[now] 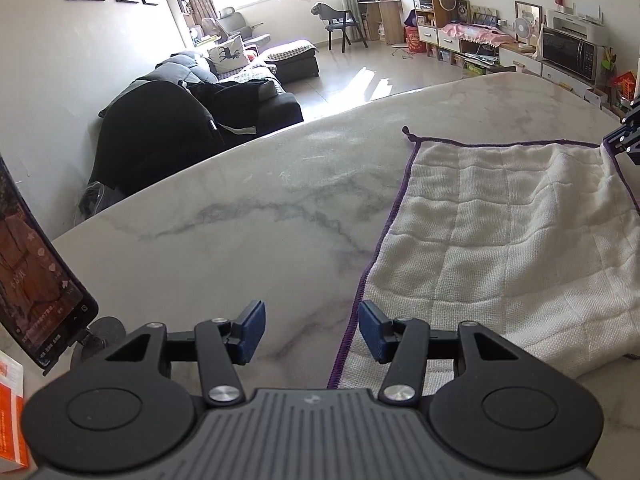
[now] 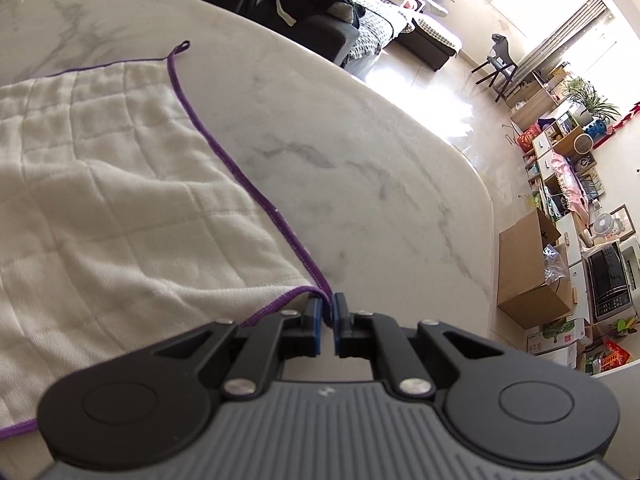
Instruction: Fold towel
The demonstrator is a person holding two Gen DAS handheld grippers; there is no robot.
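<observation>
Left gripper (image 1: 311,330) up close, jaws about halfway apart, nothing between the blue pads (image 1: 251,330), just bare marble under them. Towel (image 1: 500,248) off to the right of it, purple hem (image 1: 360,292) running past just beside the right pad and on away toward the far corner loop (image 1: 406,131). So long axis roughly straight ahead from that claw, near corner almost under the right finger.

Right gripper (image 2: 328,322) pinched tight on the towel's (image 2: 112,216) purple edge at its own corner, cloth lifted a bit there, rest spread out to its left. Looks like only 1 of 2 near corners grabbed so far; left claw probably needs a small shift right to catch its hem.

White marble table (image 1: 248,208) with grey veins, phone (image 1: 36,280) propped to the left. Living room behind: dark sofa (image 1: 240,100), chair (image 1: 344,24), sunny window.
</observation>
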